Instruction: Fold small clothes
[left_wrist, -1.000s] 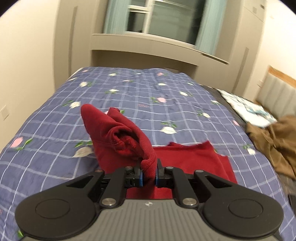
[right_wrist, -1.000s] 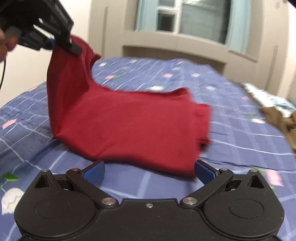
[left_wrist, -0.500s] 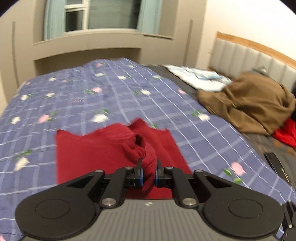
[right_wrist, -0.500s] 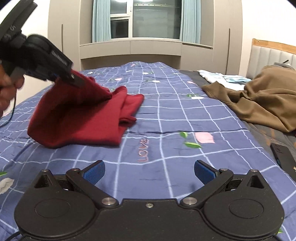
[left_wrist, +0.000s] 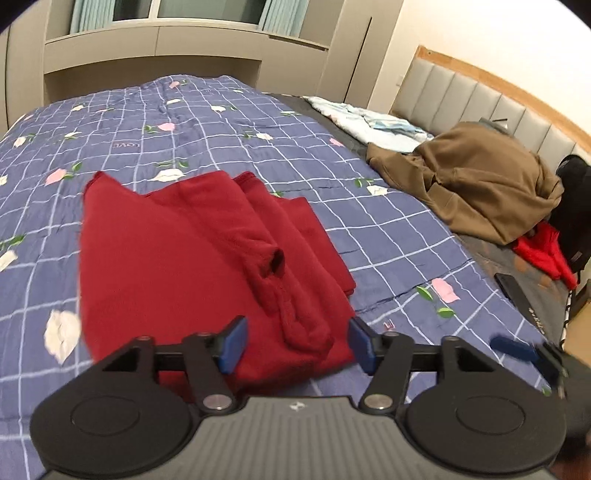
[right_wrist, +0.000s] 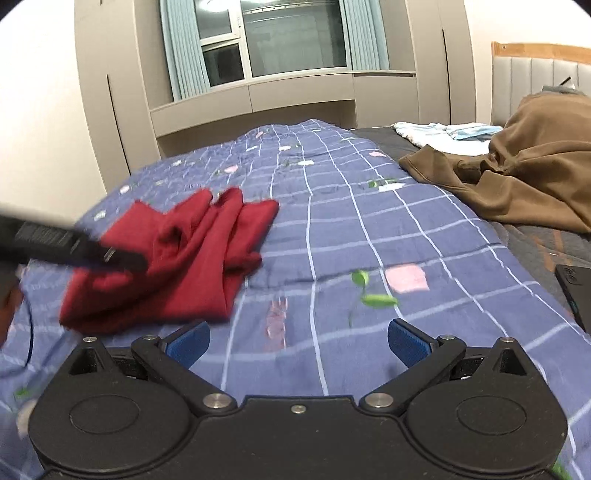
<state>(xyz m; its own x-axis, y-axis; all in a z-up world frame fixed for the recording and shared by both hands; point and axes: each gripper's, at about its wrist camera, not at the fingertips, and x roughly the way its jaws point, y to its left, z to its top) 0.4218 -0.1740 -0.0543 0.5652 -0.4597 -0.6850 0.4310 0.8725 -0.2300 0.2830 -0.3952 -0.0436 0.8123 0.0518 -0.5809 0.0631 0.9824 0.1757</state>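
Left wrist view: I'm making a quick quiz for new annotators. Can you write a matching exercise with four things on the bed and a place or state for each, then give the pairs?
Things:
1. red garment
2. brown garment
3. pale blue cloth
4. black phone

Places or states:
A. heaped in front of the padded headboard
B. lying flat near the right edge of the bed
C. laid on the blue checked quilt, a sleeve between the opening left gripper pads
D. spread flat beyond the brown heap, toward the far end

Pairs: 1-C, 2-A, 3-D, 4-B
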